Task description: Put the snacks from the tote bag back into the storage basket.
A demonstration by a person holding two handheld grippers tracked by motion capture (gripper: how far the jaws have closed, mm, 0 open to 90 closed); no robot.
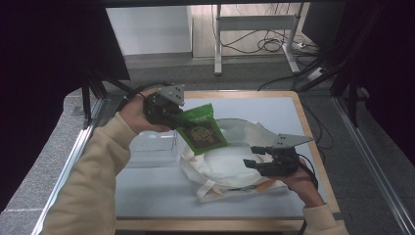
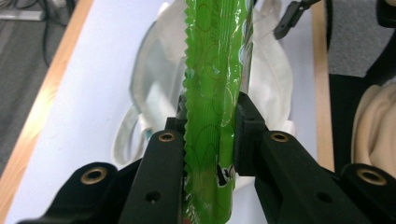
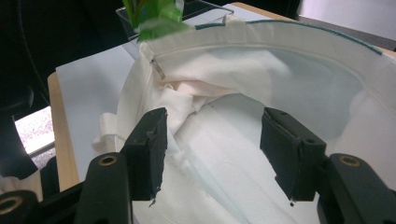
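Holding one green packet (image 1: pixel 201 129) over one white bag (image 1: pixel 230 164); one clear box (image 1: pixel 151 147).

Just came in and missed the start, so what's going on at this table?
A person is packing a white tote bag. The left gripper is shut on a green snack packet, held in the air over the bag's mouth. The right gripper is open at the bag's opening. A clear box stands beside the bag.

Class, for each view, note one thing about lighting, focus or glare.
High view: dark surroundings, evenly lit table. Left gripper view: glare streaks on the green packet, blurred tote bag behind. Right gripper view: packet blurred at top, bag cloth sharp.
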